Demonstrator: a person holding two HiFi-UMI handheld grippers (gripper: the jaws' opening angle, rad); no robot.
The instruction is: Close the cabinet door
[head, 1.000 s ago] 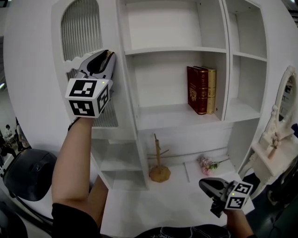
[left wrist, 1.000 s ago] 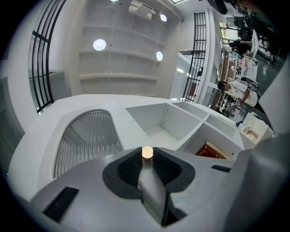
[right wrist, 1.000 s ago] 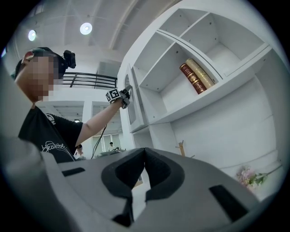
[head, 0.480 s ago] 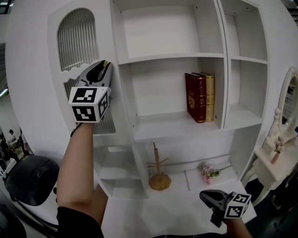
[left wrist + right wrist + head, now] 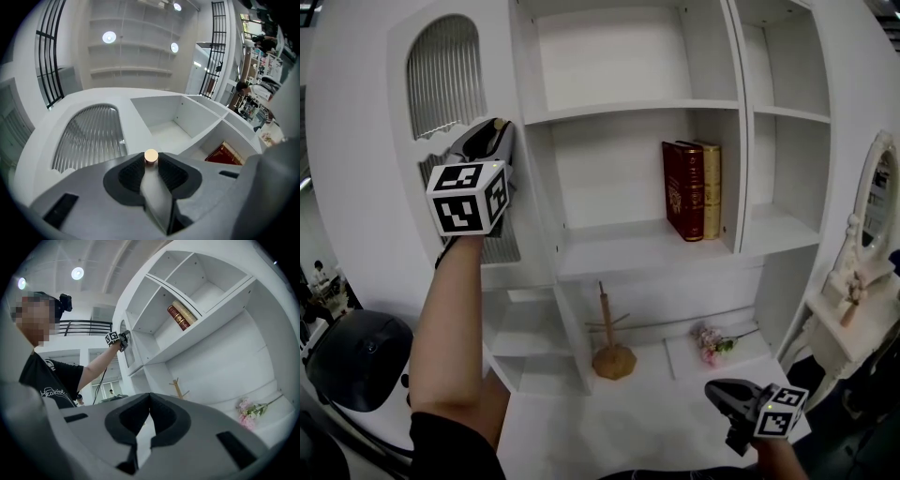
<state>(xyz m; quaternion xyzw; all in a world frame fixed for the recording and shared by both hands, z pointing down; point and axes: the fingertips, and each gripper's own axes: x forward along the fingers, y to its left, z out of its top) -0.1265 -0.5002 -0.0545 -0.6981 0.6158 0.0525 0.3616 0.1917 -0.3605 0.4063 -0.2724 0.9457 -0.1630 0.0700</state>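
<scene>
Hugging the cabinet's [image 5: 623, 105] left front, the arched door [image 5: 370, 187] looked nearly shut, its final seating unclear; the left tongs [image 5: 494, 127] pinched its brass knob [image 5: 151, 155], while the right tongs [image 5: 712, 389] hung pressed together, empty, above the counter [image 5: 581, 427].

Through the head view the light is flat, greyish and rather dim, with no hard shadows. Soft shade gathers only in the recesses of the tall white painted cabinet [image 5: 619, 111], whose shelves bow outward with the lens distortion. The left gripper view is brighter: round white ceiling lamps [image 5: 109, 37] flare overhead, and the small round brass-coloured knob [image 5: 151, 156] catches a warm highlight. Both gripper views are ringed by a black vignette, and straight lines curve near the edges. My grey jaws, close to the lens, look slightly soft. In the right gripper view another round ceiling lamp [image 5: 77, 273] glares at the upper left.
</scene>
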